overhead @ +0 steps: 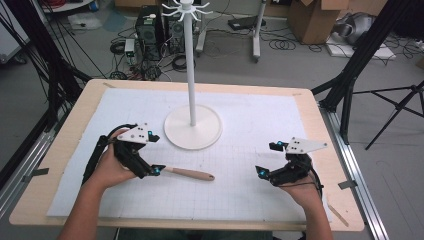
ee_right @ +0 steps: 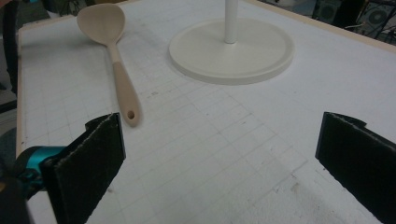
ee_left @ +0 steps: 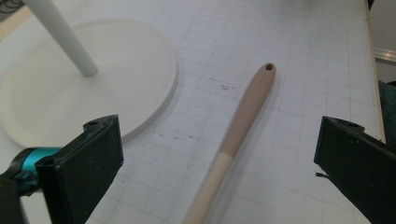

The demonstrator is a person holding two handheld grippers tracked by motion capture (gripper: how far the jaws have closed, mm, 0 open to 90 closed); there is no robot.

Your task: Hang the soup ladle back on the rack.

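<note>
Fingers (ee_left: 93,158) of left gripper (overhead: 155,153) are standing wide apart, straddling the spoon (ee_left: 240,126) handle w/o touching it. Right gripper (overhead: 267,159) fingers (ee_right: 91,154) are also gaping apart, holding nothing, hovering over the surface (overhead: 250,125). Spoon is lying flat on the gridded mat, just beside the white stand (overhead: 192,125) base, bowl end toward the person's left.
</note>
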